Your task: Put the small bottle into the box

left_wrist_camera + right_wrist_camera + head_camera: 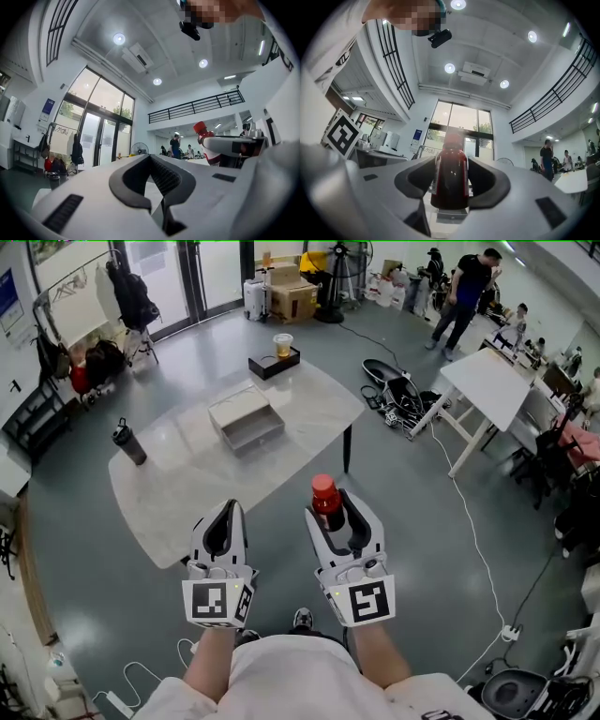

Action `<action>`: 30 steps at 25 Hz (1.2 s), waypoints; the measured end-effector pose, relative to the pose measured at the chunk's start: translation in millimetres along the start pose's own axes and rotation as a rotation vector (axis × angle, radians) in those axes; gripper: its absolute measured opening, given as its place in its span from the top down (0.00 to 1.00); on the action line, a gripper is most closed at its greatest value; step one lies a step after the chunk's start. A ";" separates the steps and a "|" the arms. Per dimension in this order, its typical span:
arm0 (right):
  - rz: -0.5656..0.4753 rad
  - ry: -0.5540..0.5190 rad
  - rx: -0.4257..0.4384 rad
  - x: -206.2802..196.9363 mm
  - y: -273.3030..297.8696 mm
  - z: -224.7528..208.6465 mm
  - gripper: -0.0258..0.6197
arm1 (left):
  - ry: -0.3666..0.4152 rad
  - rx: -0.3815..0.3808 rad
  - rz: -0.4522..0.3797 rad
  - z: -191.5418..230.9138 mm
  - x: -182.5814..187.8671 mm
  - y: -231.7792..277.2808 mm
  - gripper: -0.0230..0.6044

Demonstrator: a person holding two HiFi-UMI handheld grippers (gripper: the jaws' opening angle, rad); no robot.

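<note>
Small bottle, dark red with a red cap, stands upright between the jaws of the right gripper, whose dark pads press on its sides (the jaws are spread wide to fit round it). It is held in the air over the grey floor, short of the near edge of the pale table. The left gripper hangs just beside it, jaws closed together with nothing in them. The open grey box sits well apart, mid-table. A dark tumbler stands near the table's left edge, and a cup rests on a dark tray at the far end.
</note>
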State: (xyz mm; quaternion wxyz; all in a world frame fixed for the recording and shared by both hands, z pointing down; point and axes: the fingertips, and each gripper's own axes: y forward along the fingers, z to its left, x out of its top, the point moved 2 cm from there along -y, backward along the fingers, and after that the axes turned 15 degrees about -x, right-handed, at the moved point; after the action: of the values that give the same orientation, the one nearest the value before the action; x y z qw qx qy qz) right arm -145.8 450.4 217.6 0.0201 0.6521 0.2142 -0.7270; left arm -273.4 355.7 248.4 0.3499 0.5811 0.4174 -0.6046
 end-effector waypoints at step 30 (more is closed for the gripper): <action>0.153 0.017 0.054 -117.7 219.8 -59.0 0.60 | -0.047 -0.038 0.128 133.5 -72.2 216.5 0.93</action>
State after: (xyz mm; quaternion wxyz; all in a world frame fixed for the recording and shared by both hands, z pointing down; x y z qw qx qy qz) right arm -5.1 241.4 264.1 0.0562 0.6730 0.1444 -0.7233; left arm -125.8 141.5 295.8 0.4086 0.5857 0.3824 -0.5864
